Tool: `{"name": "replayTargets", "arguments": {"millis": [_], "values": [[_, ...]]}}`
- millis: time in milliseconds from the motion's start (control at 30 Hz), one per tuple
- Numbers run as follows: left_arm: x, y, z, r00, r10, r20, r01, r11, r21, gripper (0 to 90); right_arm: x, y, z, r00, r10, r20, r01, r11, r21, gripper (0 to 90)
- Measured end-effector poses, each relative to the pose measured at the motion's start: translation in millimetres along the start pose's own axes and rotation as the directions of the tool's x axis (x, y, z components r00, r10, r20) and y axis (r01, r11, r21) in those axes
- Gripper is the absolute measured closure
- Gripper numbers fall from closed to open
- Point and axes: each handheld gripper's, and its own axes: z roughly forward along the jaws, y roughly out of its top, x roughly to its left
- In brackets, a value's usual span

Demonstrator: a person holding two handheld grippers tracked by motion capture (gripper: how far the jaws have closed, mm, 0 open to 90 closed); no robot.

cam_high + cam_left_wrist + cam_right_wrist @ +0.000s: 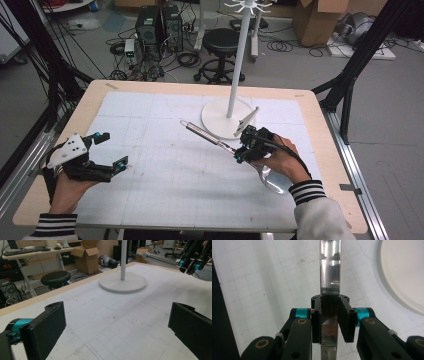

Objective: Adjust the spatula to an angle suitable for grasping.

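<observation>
At table's right side, right gripper (243, 151) clamped on metal spatula (210, 136), jaws pressed on shiny handle (330, 277) partway along. Ribbed grip end sticking out up-left over white mat (165, 185); blade under hand, toward table's near edge. Just beside round stand base (220, 117). At left, left gripper (111, 150) jaws wide apart, holding nothing, well apart from spatula.
</observation>
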Motion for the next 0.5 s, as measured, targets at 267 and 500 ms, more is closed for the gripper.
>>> {"name": "replayTargets", "arguments": {"millis": [267, 500], "values": [[-1.1, 0.3, 1.7, 1.0000, -0.002, 0.001, 0.002, 1.0000, 0.001, 1.8, 1.5, 1.8, -9.1, 1.0000, -0.005, -0.005, 0.005, 0.995, -0.096, 74.5], [-1.6, 0.9, 2.5, 1.0000, 0.000, 0.005, 0.000, 1.0000, 0.000, 1.8, 2.4, 3.8, -15.4, 0.9998, -0.004, -0.021, 0.000, 0.984, -0.177, 74.5]]}}
